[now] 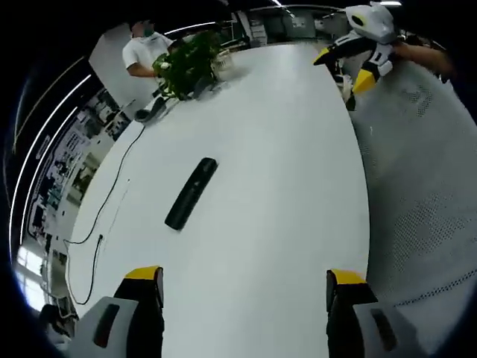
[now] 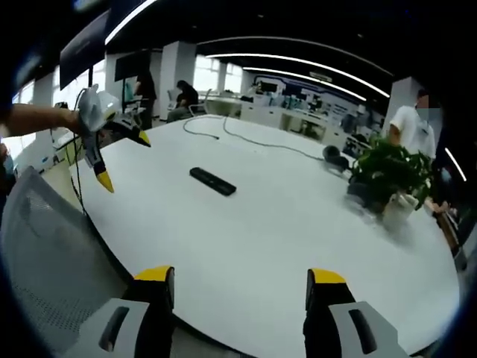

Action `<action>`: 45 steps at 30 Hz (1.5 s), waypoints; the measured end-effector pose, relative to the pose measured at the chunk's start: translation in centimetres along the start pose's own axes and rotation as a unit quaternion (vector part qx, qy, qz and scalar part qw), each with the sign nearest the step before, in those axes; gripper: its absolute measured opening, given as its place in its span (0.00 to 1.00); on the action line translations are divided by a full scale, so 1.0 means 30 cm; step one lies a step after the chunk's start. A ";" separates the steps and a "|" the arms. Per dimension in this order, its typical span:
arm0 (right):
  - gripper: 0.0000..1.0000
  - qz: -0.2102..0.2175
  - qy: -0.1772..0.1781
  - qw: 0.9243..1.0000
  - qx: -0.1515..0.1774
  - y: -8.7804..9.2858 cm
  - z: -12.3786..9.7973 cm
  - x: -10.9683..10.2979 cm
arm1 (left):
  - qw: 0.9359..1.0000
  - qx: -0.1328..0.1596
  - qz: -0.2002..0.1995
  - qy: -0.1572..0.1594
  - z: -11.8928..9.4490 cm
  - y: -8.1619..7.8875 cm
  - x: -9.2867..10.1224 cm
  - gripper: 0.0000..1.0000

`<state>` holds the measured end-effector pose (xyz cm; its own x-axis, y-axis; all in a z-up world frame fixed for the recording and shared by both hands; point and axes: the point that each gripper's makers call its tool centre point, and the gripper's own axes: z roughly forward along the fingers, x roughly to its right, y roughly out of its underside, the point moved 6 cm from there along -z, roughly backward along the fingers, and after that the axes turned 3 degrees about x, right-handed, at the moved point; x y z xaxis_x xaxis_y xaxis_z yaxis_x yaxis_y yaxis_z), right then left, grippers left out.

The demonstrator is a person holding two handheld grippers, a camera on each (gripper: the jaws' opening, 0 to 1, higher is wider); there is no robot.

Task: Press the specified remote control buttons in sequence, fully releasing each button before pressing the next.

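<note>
A slim black remote control (image 1: 191, 192) lies flat on the white table (image 1: 291, 164), ahead and a little left of my left gripper (image 1: 244, 280), which is open with nothing between its yellow-tipped jaws. Far off at the table's edge, my right gripper (image 1: 343, 68) is held open in a hand. In the right gripper view the remote (image 2: 212, 181) sits mid-table, well ahead of my open right gripper (image 2: 241, 276). The left gripper (image 2: 124, 159) hovers open over the table's left edge, apart from the remote.
A potted plant (image 1: 190, 63) (image 2: 387, 171) stands at the table's end, with a person in a white shirt (image 1: 145, 52) (image 2: 414, 127) behind it. A black cable (image 1: 104, 216) (image 2: 253, 142) trails across the table. A grey mesh chair back (image 1: 425, 186) (image 2: 45, 253) stands beside the table edge.
</note>
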<state>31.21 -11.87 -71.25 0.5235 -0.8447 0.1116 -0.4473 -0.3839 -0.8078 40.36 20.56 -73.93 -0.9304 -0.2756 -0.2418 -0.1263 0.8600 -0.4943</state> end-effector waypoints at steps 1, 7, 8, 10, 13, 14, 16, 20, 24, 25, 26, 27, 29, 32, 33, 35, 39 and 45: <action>0.70 0.001 0.000 1.000 -0.002 0.002 0.001 0.001 | 1.000 -0.003 0.005 0.008 0.010 -0.004 -0.011 0.94; 0.69 0.002 -0.001 1.000 -0.010 0.009 0.003 0.000 | 0.998 -0.029 0.051 0.028 0.060 -0.020 -0.066 0.92; 0.69 0.002 -0.001 1.000 -0.011 0.009 0.003 -0.001 | 0.997 -0.032 0.057 0.030 0.066 -0.022 -0.073 0.92; 0.69 0.002 -0.002 1.000 -0.013 0.011 0.003 -0.001 | 0.996 -0.037 0.070 0.032 0.076 -0.028 -0.087 0.92; 0.69 0.003 -0.002 1.000 -0.016 0.012 0.004 -0.001 | 0.995 -0.039 0.085 0.037 0.098 -0.045 -0.115 0.91; 0.69 0.003 -0.002 1.000 -0.016 0.012 0.004 -0.001 | 0.995 -0.038 0.087 0.038 0.104 -0.051 -0.123 0.90; 0.68 0.004 -0.002 1.000 -0.017 0.013 0.004 -0.002 | 0.995 -0.037 0.087 0.043 0.123 -0.061 -0.144 0.90; 0.68 0.004 -0.003 1.000 -0.019 0.013 0.006 -0.004 | 0.994 -0.045 0.091 0.052 0.170 -0.072 -0.177 0.89; 0.68 0.002 -0.005 1.000 -0.024 0.016 0.009 -0.007 | 0.987 -0.075 0.130 0.061 0.211 -0.074 -0.203 0.88; 0.68 0.003 -0.006 1.000 -0.025 0.016 0.010 -0.008 | 0.985 -0.079 0.138 0.061 0.221 -0.079 -0.213 0.88; 0.68 0.003 -0.006 1.000 -0.026 0.017 0.010 -0.007 | 0.984 -0.082 0.142 0.064 0.227 -0.083 -0.217 0.88; 0.68 0.003 -0.006 1.000 -0.027 0.019 0.011 -0.007 | 0.983 -0.086 0.147 0.065 0.236 -0.089 -0.224 0.88; 0.67 0.005 -0.007 1.000 -0.030 0.021 0.012 -0.008 | 0.981 -0.091 0.156 0.065 0.245 -0.093 -0.234 0.88; 0.67 0.005 -0.009 0.999 -0.035 0.025 0.014 -0.011 | 0.978 -0.101 0.171 0.066 0.270 -0.103 -0.259 0.88; 0.67 0.005 -0.010 0.999 -0.036 0.025 0.014 -0.012 | 0.974 -0.109 0.186 0.066 0.280 -0.105 -0.271 0.88; 0.66 0.004 -0.012 0.999 -0.039 0.027 0.016 -0.014 | 0.966 -0.128 0.215 0.066 0.291 -0.107 -0.289 0.88; 0.65 0.000 -0.016 0.999 -0.050 0.034 0.020 -0.016 | 0.955 -0.144 0.253 0.067 0.318 -0.120 -0.316 0.87; 0.63 0.000 -0.021 0.998 -0.061 0.041 0.024 -0.016 | 0.945 -0.166 0.268 0.086 0.366 -0.110 -0.343 0.85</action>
<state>30.92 -11.68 -72.71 0.5521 -0.8293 0.0863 -0.5303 -0.4291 -0.7312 54.14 15.85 -78.97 -0.9300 0.2870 -0.2296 0.3043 0.9516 -0.0428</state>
